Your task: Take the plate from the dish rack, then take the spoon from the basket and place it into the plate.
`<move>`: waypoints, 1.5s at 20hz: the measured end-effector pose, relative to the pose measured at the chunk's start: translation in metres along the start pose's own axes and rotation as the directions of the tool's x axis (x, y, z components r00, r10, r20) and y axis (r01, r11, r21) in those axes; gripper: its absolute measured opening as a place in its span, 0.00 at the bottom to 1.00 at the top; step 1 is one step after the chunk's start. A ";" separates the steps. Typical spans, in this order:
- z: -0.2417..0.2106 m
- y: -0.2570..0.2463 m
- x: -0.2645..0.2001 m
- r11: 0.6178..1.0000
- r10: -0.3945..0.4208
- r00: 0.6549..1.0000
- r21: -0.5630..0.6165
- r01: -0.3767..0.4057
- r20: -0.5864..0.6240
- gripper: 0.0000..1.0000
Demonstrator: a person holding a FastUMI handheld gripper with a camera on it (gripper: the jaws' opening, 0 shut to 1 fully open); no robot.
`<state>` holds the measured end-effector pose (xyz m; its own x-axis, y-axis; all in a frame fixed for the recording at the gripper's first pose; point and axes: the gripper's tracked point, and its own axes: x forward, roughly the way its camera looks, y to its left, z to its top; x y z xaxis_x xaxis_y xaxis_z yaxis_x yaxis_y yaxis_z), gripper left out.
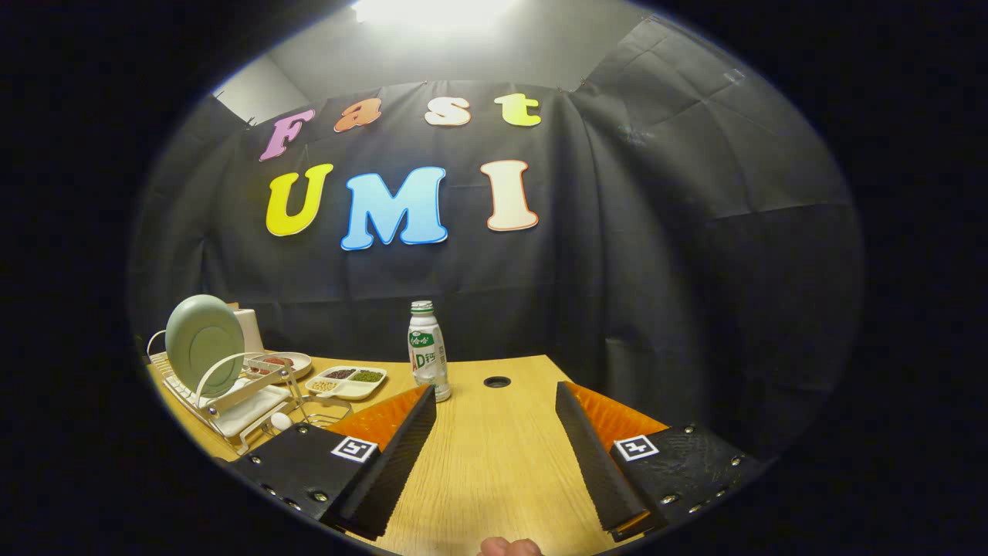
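A pale green plate (204, 344) stands upright in a white dish rack (231, 405) far off to the left of my fingers. A wire basket (320, 413) sits at the rack's near right corner, and a white spoon end (280, 421) shows beside it. My gripper (495, 398) is open above the wooden table (494, 455), its fingers wide apart with nothing between them. The left finger (405, 444) partly hides the basket.
A white drink bottle (427, 351) with a green label stands just beyond the left fingertip. A divided tray (347, 382) of beans and a small dish (282, 363) lie behind the rack. A cable hole (497, 381) is in the tabletop. A fingertip (509, 547) of a hand shows below.
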<state>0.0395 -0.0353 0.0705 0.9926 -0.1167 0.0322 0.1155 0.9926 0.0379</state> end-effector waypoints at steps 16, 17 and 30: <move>0.125 0.151 -0.044 0.998 0.070 0.997 0.007 -0.070 -0.024 0.96; 0.125 0.162 -0.044 0.997 0.082 0.996 0.003 -0.082 -0.034 0.96; 0.141 0.297 -0.023 0.978 0.201 0.967 -0.026 -0.207 -0.159 0.95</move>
<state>0.0457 0.2575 0.2216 0.9885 0.0918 -0.1201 -0.0920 0.9957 0.0039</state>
